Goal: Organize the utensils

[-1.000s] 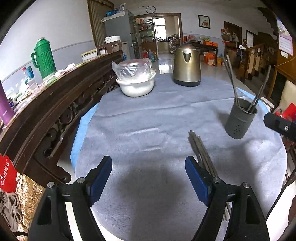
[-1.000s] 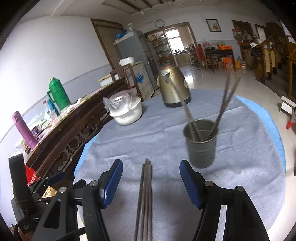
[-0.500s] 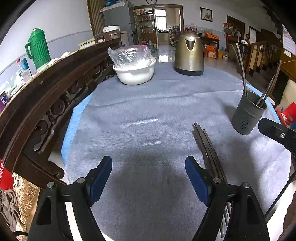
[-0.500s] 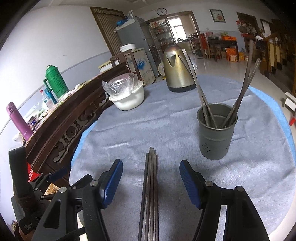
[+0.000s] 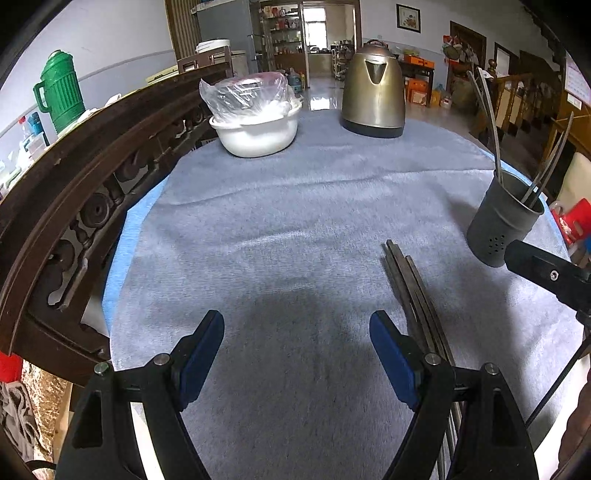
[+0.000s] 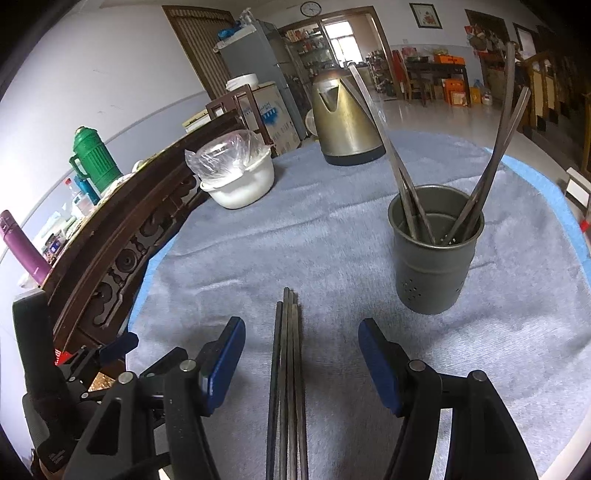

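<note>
Honestly there's not much you can actually read here. The white chest freezer [image 6: 275,110], far out ahead of the right jaws and off to their left, has blue lettering on its front, but it's way too small and blurry to make out. The wall clock [image 6: 309,8] over the doorway, far ahead, has a dial, no numerals I can read. The red scrap [image 5: 9,363] just left of the left jaws shows no legible characters.

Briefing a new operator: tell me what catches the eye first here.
The bundle of metal chopsticks lying on the grey cloth between the open right gripper fingers. Just beyond, to the right, the grey holder stands upright with chopsticks already leaning inside. At the table's far edge sits a brass-coloured kettle.
</note>
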The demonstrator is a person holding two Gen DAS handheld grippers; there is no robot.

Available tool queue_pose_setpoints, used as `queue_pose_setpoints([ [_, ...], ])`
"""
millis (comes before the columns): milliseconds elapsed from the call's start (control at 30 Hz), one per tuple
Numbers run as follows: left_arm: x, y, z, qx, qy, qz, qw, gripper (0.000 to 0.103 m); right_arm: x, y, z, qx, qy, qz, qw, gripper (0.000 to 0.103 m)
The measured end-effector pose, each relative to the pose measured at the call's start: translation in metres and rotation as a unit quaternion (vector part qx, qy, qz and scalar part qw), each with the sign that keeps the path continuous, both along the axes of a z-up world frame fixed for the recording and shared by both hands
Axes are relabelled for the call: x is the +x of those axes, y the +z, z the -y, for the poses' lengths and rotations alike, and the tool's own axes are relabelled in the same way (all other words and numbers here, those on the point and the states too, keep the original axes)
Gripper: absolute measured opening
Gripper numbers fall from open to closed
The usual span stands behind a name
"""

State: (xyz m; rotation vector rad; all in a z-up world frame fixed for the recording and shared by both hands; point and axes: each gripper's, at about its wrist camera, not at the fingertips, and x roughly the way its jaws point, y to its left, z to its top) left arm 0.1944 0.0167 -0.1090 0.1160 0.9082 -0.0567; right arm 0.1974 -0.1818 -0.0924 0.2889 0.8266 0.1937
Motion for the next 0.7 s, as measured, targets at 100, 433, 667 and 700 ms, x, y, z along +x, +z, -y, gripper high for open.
queue_pose_setpoints([
  [100, 0.003, -0.003, 0.0, -0.002, 0.0, -0.004, 1.0, 0.082, 0.004, -0.004, -0.001, 0.0, 0.001, -0.005, 1.0, 0.067],
  [433, 0.016, -0.014, -0.002, -0.028, -0.007, -0.029, 0.9992, 0.081, 0.022, -0.024, -0.005, 0.017, 0.018, -0.04, 0.999, 0.04],
  [667, 0.03, -0.022, -0.017, -0.071, 0.0, -0.052, 0.9962, 0.081, 0.037, -0.04, -0.012, 0.033, 0.033, -0.063, 0.997, 0.04],
  [700, 0.032, -0.023, -0.019, -0.076, 0.0, -0.057, 0.9955, 0.081, 0.04, -0.043, -0.013, 0.032, 0.035, -0.066, 0.997, 0.04],
])
